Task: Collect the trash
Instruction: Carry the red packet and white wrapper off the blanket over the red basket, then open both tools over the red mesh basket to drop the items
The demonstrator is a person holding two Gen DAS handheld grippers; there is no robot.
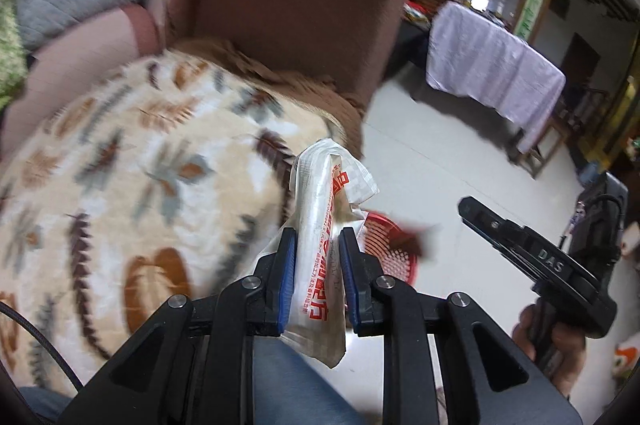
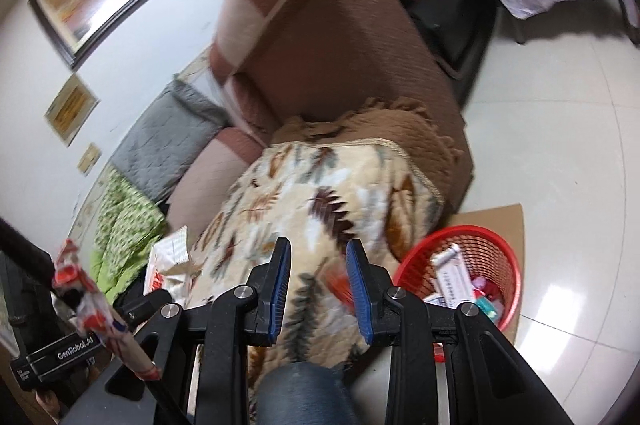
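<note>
My left gripper is shut on a crumpled white wrapper with red print, held upright over the edge of the leaf-patterned blanket. Behind it on the floor stands the red mesh basket. In the right wrist view the same basket holds several wrappers. My right gripper is open above the blanket, with nothing between its fingers. Another white and red wrapper lies on the sofa at the left. The held wrapper shows at the far left.
A brown armchair stands behind the blanket, with grey and green covers to its left. The pale tiled floor spreads to the right, and the basket sits on brown cardboard. A cloth-draped table stands farther back. A knee in jeans is below.
</note>
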